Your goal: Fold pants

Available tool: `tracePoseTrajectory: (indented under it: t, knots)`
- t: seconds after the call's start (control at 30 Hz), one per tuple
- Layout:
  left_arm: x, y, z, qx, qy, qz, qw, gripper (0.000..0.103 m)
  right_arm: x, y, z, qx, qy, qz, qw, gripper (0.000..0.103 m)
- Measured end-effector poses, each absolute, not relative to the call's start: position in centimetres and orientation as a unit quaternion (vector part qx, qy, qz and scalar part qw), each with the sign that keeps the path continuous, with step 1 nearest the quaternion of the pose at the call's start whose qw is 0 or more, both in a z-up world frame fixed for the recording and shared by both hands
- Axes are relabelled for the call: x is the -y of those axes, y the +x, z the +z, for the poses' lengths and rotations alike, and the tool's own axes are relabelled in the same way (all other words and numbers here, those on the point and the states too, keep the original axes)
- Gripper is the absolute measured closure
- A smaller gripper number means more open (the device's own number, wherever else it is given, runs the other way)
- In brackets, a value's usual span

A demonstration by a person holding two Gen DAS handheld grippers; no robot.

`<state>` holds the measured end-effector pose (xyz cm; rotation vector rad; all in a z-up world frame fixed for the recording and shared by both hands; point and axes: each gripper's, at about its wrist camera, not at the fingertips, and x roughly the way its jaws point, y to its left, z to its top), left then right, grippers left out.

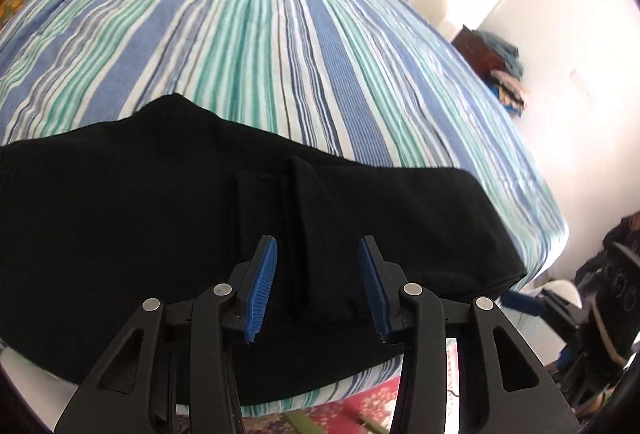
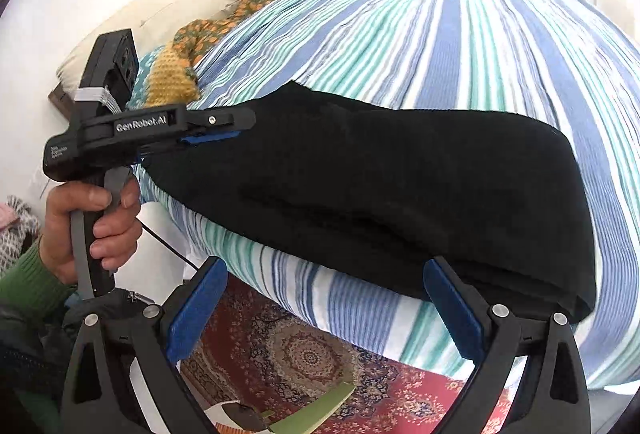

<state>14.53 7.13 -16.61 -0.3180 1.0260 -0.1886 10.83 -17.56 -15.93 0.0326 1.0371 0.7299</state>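
Note:
Black pants [image 1: 160, 218] lie folded in a long band along the near edge of a striped bed [image 1: 260, 33]. My left gripper [image 1: 318, 254] is open, its blue pads either side of a raised fold at the pants' end. In the right wrist view the pants [image 2: 400, 185] stretch across the bed edge, and the left gripper [image 2: 218, 131] shows at their left end, held by a hand. My right gripper [image 2: 324, 310] is wide open and empty, just off the bed's edge near the pants' right end.
A patterned red rug [image 2: 312, 354] covers the floor below the bed edge. An orange flowered cloth [image 2: 224, 21] and a yellow knit lie at the bed's head. A dark cabinet with piled clothes [image 1: 496, 61] stands by the wall.

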Motion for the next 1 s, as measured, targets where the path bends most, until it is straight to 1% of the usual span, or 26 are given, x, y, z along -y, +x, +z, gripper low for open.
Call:
tracePoseTrajectory:
  t: [0.13, 0.17, 0.2, 0.23, 0.3, 0.4, 0.47, 0.53, 0.63, 0.67, 0.7, 0.77, 0.8, 0.83, 0.87, 0.9, 0.93, 1.0]
  knots:
    - [-4.8, 16.2, -18.8, -0.537, -0.119, -0.103, 0.829, 0.060, 20.8, 11.2, -15.8, -0.476, 0.061, 0.303, 0.823, 0.005]
    - [-4.3, 16.4, -19.2, -0.545, -0.111, -0.102, 0.825, 0.062, 21.4, 11.3, -15.7, -0.472, 0.069, 0.299, 0.826, 0.005]
    - [-3.9, 16.5, -19.6, -0.549, -0.101, -0.099, 0.824, 0.086, 21.6, 11.4, -15.6, -0.468, 0.073, 0.297, 0.829, 0.005]
    - [-3.7, 16.6, -19.8, -0.553, -0.091, -0.089, 0.823, 0.100, 21.7, 11.5, -15.6, -0.465, 0.075, 0.297, 0.830, 0.005]
    - [-4.3, 16.1, -19.3, -0.545, -0.101, -0.078, 0.829, 0.101, 21.8, 11.7, -15.5, -0.463, 0.077, 0.298, 0.831, 0.005]
    - [-6.0, 14.1, -16.1, -0.511, -0.111, -0.060, 0.850, 0.101, 22.2, 11.7, -15.2, -0.456, 0.081, 0.298, 0.835, 0.005]
    - [-7.5, 13.2, -15.0, -0.501, -0.120, -0.052, 0.855, 0.101, 22.5, 11.7, -14.8, -0.448, 0.083, 0.293, 0.841, 0.005]
    - [-8.1, 13.2, -15.8, -0.511, -0.113, -0.046, 0.851, 0.101, 22.5, 11.8, -14.8, -0.442, 0.087, 0.288, 0.845, 0.005]
    - [-7.7, 14.0, -18.9, -0.540, -0.088, -0.038, 0.836, 0.101, 22.5, 12.4, -15.5, -0.452, 0.093, 0.289, 0.839, 0.004]
    - [-7.4, 14.1, -19.6, -0.543, -0.081, -0.035, 0.835, 0.101, 22.3, 12.8, -16.1, -0.458, 0.097, 0.294, 0.833, 0.002]
    - [-7.0, 14.1, -19.8, -0.542, -0.075, -0.032, 0.836, 0.100, 22.0, 13.1, -16.8, -0.467, 0.100, 0.301, 0.825, 0.000]
    - [-6.8, 14.0, -19.3, -0.537, -0.075, -0.029, 0.840, 0.098, 21.6, 13.7, -18.3, -0.488, 0.102, 0.305, 0.811, 0.000]
    - [-6.9, 13.8, -18.7, -0.533, -0.080, -0.023, 0.842, 0.093, 21.6, 14.0, -18.7, -0.493, 0.104, 0.305, 0.808, 0.000]
    - [-7.1, 13.6, -18.2, -0.529, -0.085, -0.017, 0.844, 0.081, 21.6, 14.1, -18.8, -0.490, 0.108, 0.308, 0.808, 0.000]
    - [-7.5, 13.4, -17.5, -0.520, -0.089, -0.007, 0.849, 0.071, 21.7, 14.1, -18.7, -0.488, 0.114, 0.310, 0.808, 0.000]
    - [-7.7, 13.2, -16.9, -0.504, -0.093, 0.005, 0.858, 0.057, 21.8, 14.2, -18.8, -0.488, 0.118, 0.310, 0.807, 0.000]
    - [-8.1, 12.7, -16.2, -0.483, -0.099, 0.015, 0.870, 0.048, 21.8, 14.2, -18.8, -0.488, 0.121, 0.310, 0.807, 0.000]
    - [-8.3, 12.2, -15.5, -0.455, -0.107, 0.014, 0.884, 0.045, 21.7, 14.1, -19.0, -0.486, 0.117, 0.310, 0.808, 0.000]
